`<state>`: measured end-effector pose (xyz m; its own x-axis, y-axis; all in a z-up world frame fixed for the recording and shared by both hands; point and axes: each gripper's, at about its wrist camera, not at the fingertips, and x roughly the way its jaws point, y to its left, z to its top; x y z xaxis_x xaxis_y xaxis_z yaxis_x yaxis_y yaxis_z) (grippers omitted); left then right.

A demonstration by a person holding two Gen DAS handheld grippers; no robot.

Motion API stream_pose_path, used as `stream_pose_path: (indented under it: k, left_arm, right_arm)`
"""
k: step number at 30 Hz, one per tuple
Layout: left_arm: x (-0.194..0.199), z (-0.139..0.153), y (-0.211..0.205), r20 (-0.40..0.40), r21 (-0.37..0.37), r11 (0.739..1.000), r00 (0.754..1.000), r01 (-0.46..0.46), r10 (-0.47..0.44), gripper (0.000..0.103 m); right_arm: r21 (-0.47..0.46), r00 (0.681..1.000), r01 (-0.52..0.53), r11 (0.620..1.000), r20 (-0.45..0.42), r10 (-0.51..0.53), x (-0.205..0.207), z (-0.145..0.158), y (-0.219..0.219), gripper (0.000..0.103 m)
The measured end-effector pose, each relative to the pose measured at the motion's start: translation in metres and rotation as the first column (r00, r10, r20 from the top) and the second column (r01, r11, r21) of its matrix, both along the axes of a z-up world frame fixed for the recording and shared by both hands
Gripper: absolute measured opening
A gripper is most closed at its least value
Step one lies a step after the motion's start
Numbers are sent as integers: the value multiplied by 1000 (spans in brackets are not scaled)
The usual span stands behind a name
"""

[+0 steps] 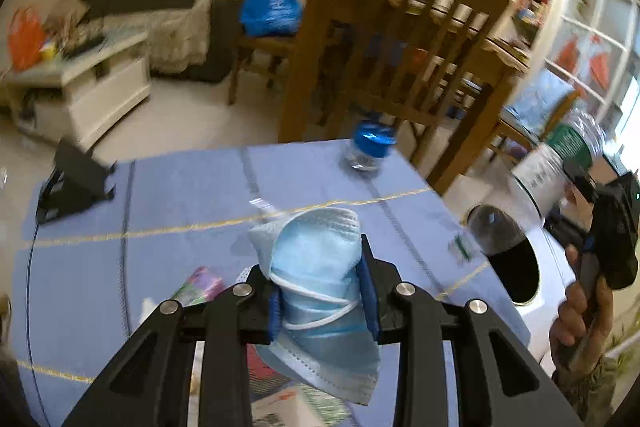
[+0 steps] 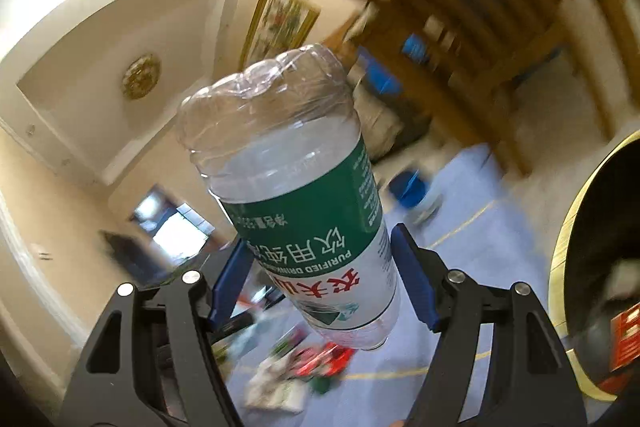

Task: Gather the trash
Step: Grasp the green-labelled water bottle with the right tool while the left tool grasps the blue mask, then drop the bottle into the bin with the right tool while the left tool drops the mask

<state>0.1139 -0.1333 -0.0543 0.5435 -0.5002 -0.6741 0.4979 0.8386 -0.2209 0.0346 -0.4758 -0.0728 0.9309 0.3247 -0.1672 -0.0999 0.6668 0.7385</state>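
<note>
My left gripper (image 1: 314, 265) is shut on a crumpled light-blue face mask (image 1: 320, 247) with white ear loops, held above the blue tablecloth (image 1: 180, 195). My right gripper (image 2: 320, 239) is shut on a clear plastic bottle (image 2: 288, 155) with a green and white label, its base pointing away from me. In the left wrist view that bottle (image 1: 560, 163) hangs tilted at the right, neck end down toward the dark opening of a white trash bin (image 1: 556, 267), with a hand (image 1: 576, 311) on the right gripper's handle. The bin's rim (image 2: 560, 247) sits at the right of the right wrist view.
A small bottle with a blue label (image 1: 370, 147) stands near the table's far edge. A black stand (image 1: 76, 179) sits at the left. Wrappers (image 1: 200, 285) and more litter (image 2: 312, 363) lie on the cloth. Wooden chairs (image 1: 420, 47) and a table stand behind.
</note>
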Motion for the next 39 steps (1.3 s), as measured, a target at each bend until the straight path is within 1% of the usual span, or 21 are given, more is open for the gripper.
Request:
stream_pose_path:
  k: [1, 2, 3, 5, 6, 7, 9, 11, 12, 13, 14, 16, 19, 22, 26, 30, 32, 34, 35, 37, 39]
  left_arm:
    - [-3, 5, -11, 9, -1, 1000, 1000, 23, -23, 30]
    - [-6, 8, -19, 11, -5, 999, 999, 44, -44, 30]
    - [-8, 10, -29, 12, -11, 997, 997, 71, -71, 31]
    - [-14, 13, -53, 15, -17, 992, 992, 123, -122, 31]
    - [-17, 13, -65, 13, -22, 989, 989, 148, -147, 31]
    - [-20, 11, -80, 7, -30, 983, 983, 182, -182, 31]
    - [-27, 9, -109, 5, -27, 973, 973, 231, -231, 32]
    - [-33, 5, -133, 4, -18, 964, 964, 266, -266, 32]
    - [-36, 3, -149, -2, -13, 958, 958, 287, -287, 32]
    - [-39, 0, -161, -6, -9, 952, 952, 306, -306, 32]
    - [-42, -1, -175, -8, -1, 947, 946, 323, -323, 32]
    - [-49, -6, -193, -9, 16, 937, 937, 349, -348, 33]
    - [-58, -13, -224, -8, 55, 922, 924, 383, -383, 34]
    - [-62, -21, -255, -11, 92, 906, 910, 413, -413, 35]
    - [-69, -33, -291, -14, 130, 884, 893, 448, -450, 35]
    - [-71, -41, -319, -10, 160, 865, 877, 476, -480, 37]
    - [-71, -44, -328, -7, 170, 858, 872, 484, -490, 38]
    - [-72, -46, -332, 4, 182, 858, 872, 481, -490, 46]
    - [-72, -46, -333, 13, 187, 860, 875, 474, -485, 53]
    - [-72, -48, -334, 18, 191, 863, 878, 467, -479, 56]
    - [-70, -49, -333, 6, 180, 863, 877, 472, -481, 56]
  right_arm:
    - [-45, 998, 59, 997, 5, -59, -8, 5, -4, 69]
    - [-129, 986, 167, 977, 7, -168, -22, 14, -9, 69]
    - [-175, 974, 226, 958, 8, -228, -29, 17, -11, 69]
    - [-308, 914, 384, 870, -9, -407, -51, 22, -21, 69]
    - [-331, 897, 410, 850, -23, -442, -54, 21, -26, 69]
    - [-350, 876, 428, 833, -65, -477, -56, 16, -36, 69]
    - [-346, 828, 440, 829, -201, -523, -51, -6, -59, 69]
    - [-327, 789, 427, 843, -321, -524, -45, -27, -73, 71]
    - [-320, 754, 425, 847, -393, -526, -43, -39, -80, 77]
    - [-314, 734, 431, 846, -423, -531, -42, -45, -83, 84]
    - [-309, 715, 448, 839, -440, -544, -45, -48, -85, 95]
    - [-300, 698, 488, 820, -430, -573, -53, -46, -88, 96]
    - [-248, 697, 535, 808, -410, -588, -71, -43, -91, 97]
    - [-193, 686, 592, 782, -389, -615, -95, -42, -97, 97]
    - [-141, 643, 680, 719, -355, -678, -123, -37, -114, 97]
    - [-102, 624, 713, 694, -360, -693, -140, -39, -125, 97]
    - [-88, 607, 734, 673, -360, -709, -145, -39, -129, 97]
    - [-92, 570, 767, 635, -359, -740, -155, -38, -132, 97]
    - [-97, 558, 776, 623, -355, -750, -157, -37, -132, 97]
    - [-108, 540, 791, 602, -338, -771, -159, -33, -132, 97]
    - [-118, 542, 789, 604, -330, -773, -157, -30, -130, 97]
